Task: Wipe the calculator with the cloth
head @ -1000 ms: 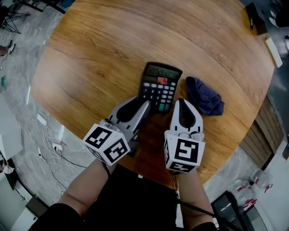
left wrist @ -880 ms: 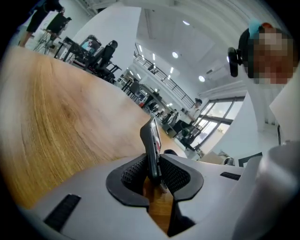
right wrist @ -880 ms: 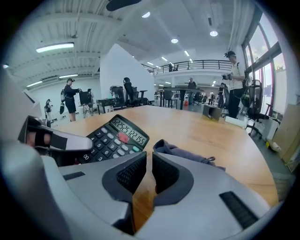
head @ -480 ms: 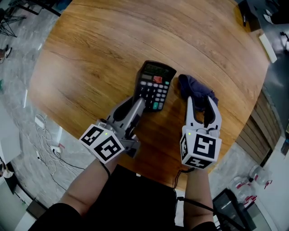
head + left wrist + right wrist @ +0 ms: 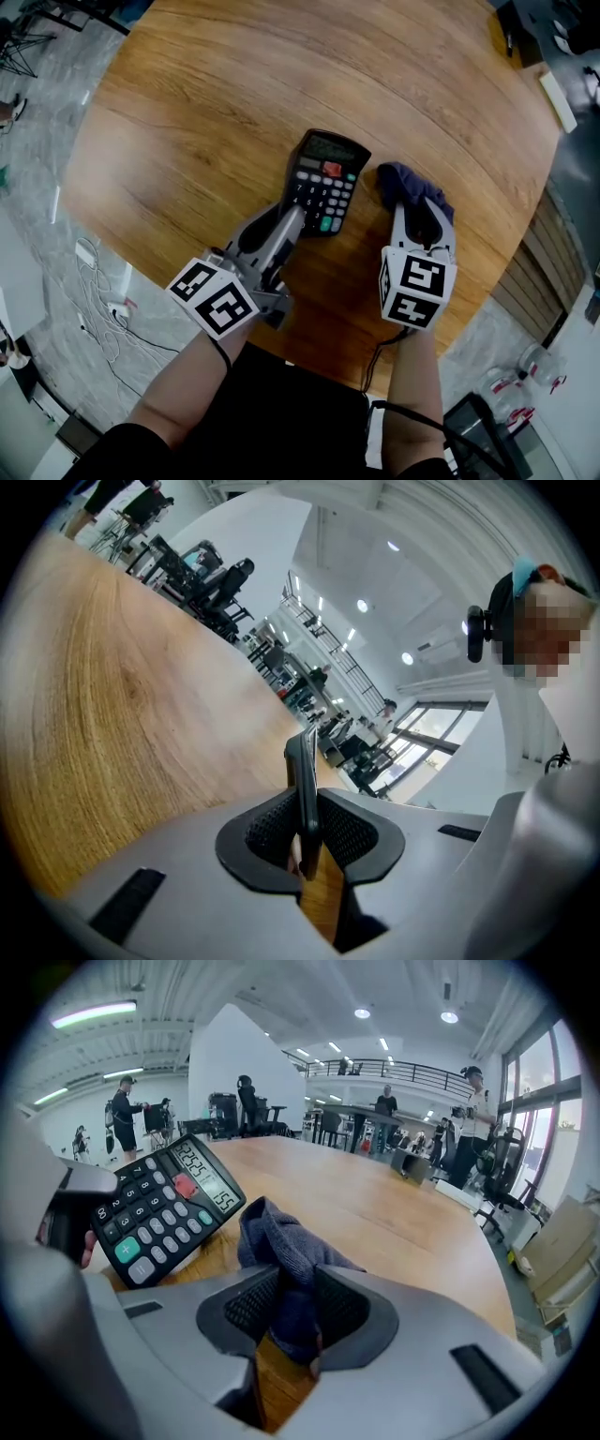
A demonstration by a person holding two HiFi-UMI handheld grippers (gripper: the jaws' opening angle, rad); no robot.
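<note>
1. the far half of the counter (image 5: 281,66) is bare wood, so a gripper could pass anywhere there.
2. the left side is open too, out to the rim.
3. the calculator (image 5: 325,180), clamped at its near edge by the left gripper (image 5: 298,216), blocks the middle near.
4. the cloth (image 5: 401,178) sits just right of it, between the closing jaws of the right gripper (image 5: 417,199); only a narrow strip of wood separates them.

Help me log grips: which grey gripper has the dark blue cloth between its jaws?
The right gripper: its jaws are closing on the crumpled dark blue cloth, whereas the left gripper clamps the edge of the black calculator.
</note>
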